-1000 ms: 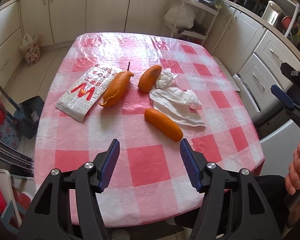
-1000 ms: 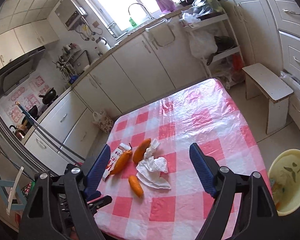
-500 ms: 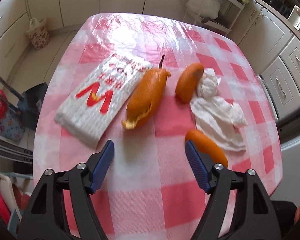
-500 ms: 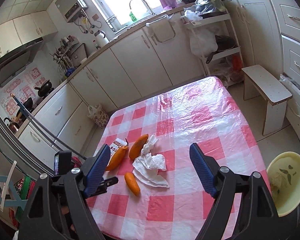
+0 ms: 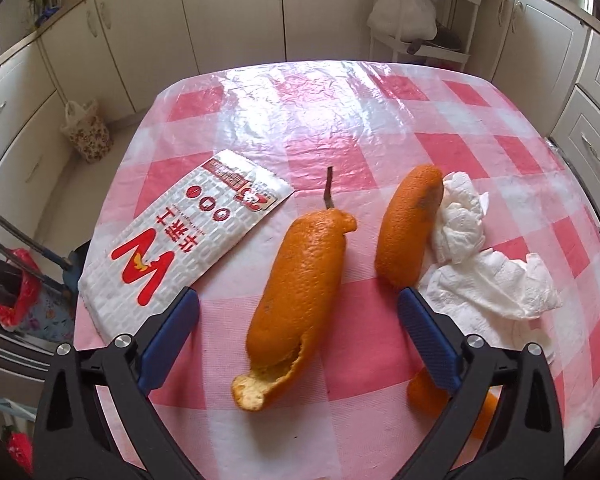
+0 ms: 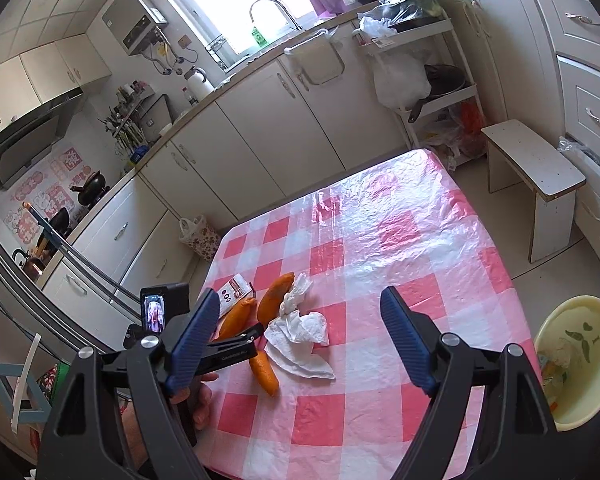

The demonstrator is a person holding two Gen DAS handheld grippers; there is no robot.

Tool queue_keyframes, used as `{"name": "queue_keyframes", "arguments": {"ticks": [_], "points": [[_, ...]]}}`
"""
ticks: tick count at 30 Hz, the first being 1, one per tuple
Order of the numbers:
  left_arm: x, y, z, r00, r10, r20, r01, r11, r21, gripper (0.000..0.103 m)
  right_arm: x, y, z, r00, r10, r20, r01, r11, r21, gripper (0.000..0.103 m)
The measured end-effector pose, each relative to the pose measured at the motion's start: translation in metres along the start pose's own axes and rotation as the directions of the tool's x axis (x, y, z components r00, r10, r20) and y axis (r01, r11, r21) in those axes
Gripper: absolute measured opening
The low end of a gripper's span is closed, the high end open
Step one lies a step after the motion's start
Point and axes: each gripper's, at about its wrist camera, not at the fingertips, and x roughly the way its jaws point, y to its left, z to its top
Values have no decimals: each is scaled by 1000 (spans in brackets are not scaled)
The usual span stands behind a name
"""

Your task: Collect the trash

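The left claw [image 5: 298, 322] hangs above the tabletop [image 5: 340, 120] with its jaws opening wide; the long orange peel [image 5: 300, 280] lies between them, not pressed by the pads. A second peel [image 5: 410, 224] lies just right of this long peel, touching a crumpled white tissue [image 5: 488, 288]. A printed wrapper [image 5: 180, 248] lies to the left of the long peel. The right claw [image 6: 296, 340] is released and grasps nothing. A yellow bin [image 6: 576, 360] stands beside the tabletop.

Glossy plastic tablecloth [image 5: 340, 120] gleaming, wrinkling under light. Orange peel [image 5: 300, 280] showing pitted, rough skin. Paper tissue [image 5: 488, 292] lying soft, crumpled. Printed wrapper [image 5: 180, 248] shining slightly. Gripper pads [image 5: 168, 336] looking ribbed, matt.
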Motion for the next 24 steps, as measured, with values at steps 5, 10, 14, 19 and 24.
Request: {"name": "queue_keyframes", "arguments": {"ticks": [5, 10, 14, 19, 24], "points": [[0, 0, -2, 1000, 3, 12, -3, 1000, -4, 96, 1, 0, 0, 1000, -11, -5, 11, 1000, -2, 80], [0, 0, -2, 1000, 5, 12, -5, 1000, -2, 96, 2, 0, 0, 1000, -18, -4, 18, 1000, -2, 80], [0, 0, -2, 1000, 5, 12, -5, 1000, -2, 96, -1, -1, 1, 1000, -18, 8, 18, 1000, 1, 83], [0, 0, -2, 1000, 5, 12, -5, 1000, -2, 96, -3, -3, 1, 1000, -23, 11, 23, 1000, 11, 83], [0, 0, -2, 1000, 5, 12, -5, 1000, -2, 96, -4, 1, -1, 999, -41, 14, 41, 999, -5, 84]]}}
